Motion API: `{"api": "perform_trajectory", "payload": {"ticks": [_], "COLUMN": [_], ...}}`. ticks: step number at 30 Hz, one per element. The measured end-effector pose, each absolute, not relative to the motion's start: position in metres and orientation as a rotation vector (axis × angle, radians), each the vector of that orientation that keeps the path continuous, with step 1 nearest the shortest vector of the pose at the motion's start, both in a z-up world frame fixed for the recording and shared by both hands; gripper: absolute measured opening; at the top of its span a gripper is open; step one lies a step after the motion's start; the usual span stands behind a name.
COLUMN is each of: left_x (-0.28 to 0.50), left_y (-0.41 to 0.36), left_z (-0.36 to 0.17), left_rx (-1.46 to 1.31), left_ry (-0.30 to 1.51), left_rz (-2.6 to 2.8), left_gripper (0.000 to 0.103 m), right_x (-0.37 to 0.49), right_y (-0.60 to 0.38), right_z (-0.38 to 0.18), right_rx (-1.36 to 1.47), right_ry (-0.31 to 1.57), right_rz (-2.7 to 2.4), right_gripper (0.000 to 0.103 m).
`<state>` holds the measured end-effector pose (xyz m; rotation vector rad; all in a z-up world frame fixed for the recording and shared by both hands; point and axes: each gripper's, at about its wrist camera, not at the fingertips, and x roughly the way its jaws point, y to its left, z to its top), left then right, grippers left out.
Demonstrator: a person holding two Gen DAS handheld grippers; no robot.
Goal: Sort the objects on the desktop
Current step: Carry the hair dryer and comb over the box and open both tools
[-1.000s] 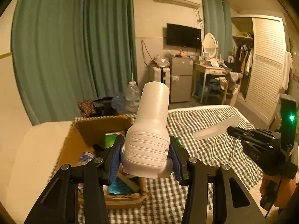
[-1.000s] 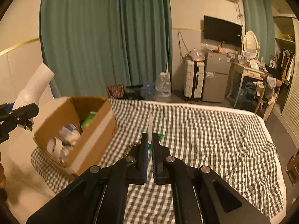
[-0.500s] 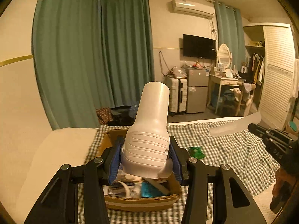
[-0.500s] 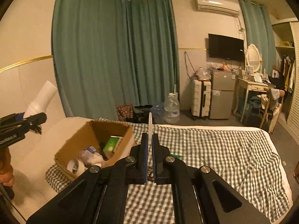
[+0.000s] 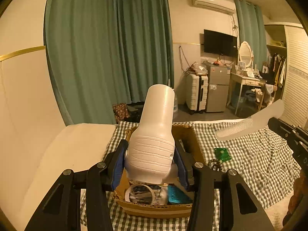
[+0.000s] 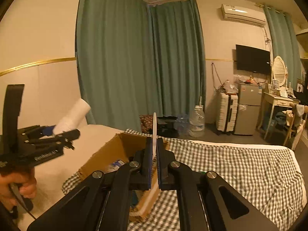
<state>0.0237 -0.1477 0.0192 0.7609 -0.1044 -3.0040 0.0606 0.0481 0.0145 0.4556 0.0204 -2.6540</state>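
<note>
Drop-off step. My left gripper clamps white hair dryer above cardboard box; right gripper pinches white comb. Next: lower, release into box.

The cardboard box opening is partly filled with clutter, including a tape roll. The held hair dryer hangs above it. The checkered cloth right of the box lies open.

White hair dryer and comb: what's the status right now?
Left gripper shut on white plastic hair dryer above brown cardboard box. Right gripper shut on white comb.
</note>
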Motion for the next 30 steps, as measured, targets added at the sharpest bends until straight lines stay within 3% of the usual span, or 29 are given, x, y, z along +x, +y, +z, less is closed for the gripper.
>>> {"api": "perform_trajectory", "payload": {"ticks": [30], "left_x": [-0.068], "left_y": [-0.161], "left_z": [-0.078], "left_rx": [1.216], "left_ry": [-0.151], "left_rz": [-2.783], "left_gripper": [0.048], "right_x": [-0.041], "right_y": [-0.059], "right_z": [-0.086], "right_rx": [0.686], "right_ry": [0.136], "right_rz": [-2.416], "right_gripper": [0.003]}}
